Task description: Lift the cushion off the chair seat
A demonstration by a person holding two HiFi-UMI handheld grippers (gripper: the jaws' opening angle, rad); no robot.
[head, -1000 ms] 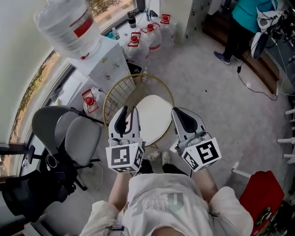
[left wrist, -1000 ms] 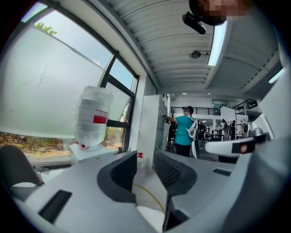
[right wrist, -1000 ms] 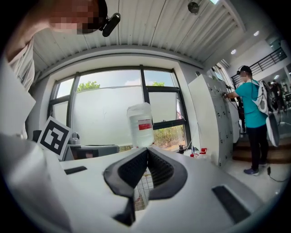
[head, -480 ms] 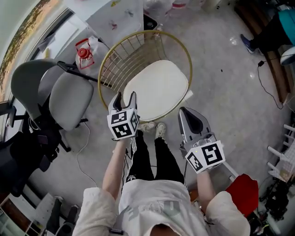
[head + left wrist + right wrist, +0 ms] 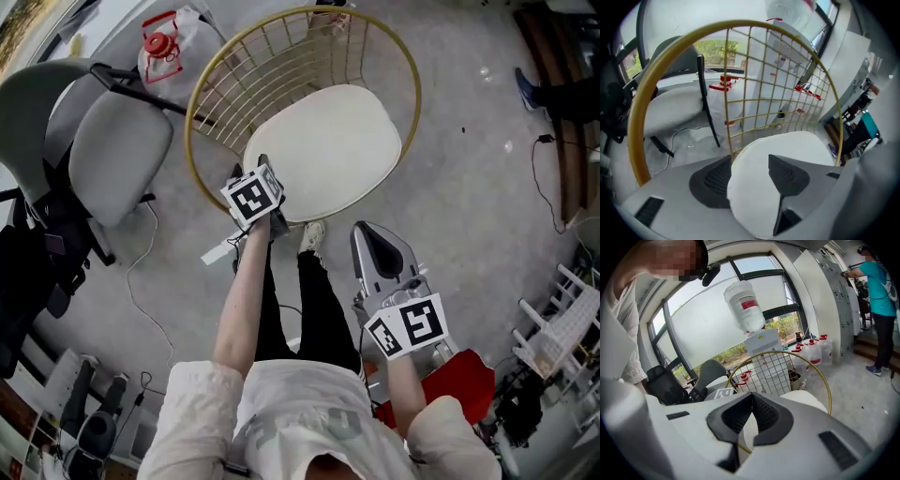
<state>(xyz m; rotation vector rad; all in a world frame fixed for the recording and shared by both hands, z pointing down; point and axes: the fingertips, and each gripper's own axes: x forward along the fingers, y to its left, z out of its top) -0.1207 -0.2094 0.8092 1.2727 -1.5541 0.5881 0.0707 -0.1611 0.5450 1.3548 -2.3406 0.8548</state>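
- Left gripper (image 5: 750, 174) has its jaws spread wide. They have just been opening, and the near edge of the cushion (image 5: 323, 150) shows between them, but the pads do not press on it.
- Right gripper (image 5: 751, 397) is clenched, tips together, with nothing in it. It hangs near my right leg, well apart from the seat.
- I see the cushion, white and rounded, lying flat on the seat of the gold wire chair (image 5: 410, 89). It is not lifted yet.
- I judge the step in hand to be the approach for the grasp. The next move calls for pushing the left jaws further over the edge, one above and one under it, and then closing before any lift.
- Only the left gripper view shows me how the cushion edge stands between the jaws; from the head view, the marker cube covers this place.
- Only the head view shows how both grippers stand to the chair, and also the grey office chair (image 5: 117, 155) beside it.
- Only the right gripper view shows the water bottle (image 5: 744, 305) behind the chair and a person in a teal top (image 5: 880, 287) far off.
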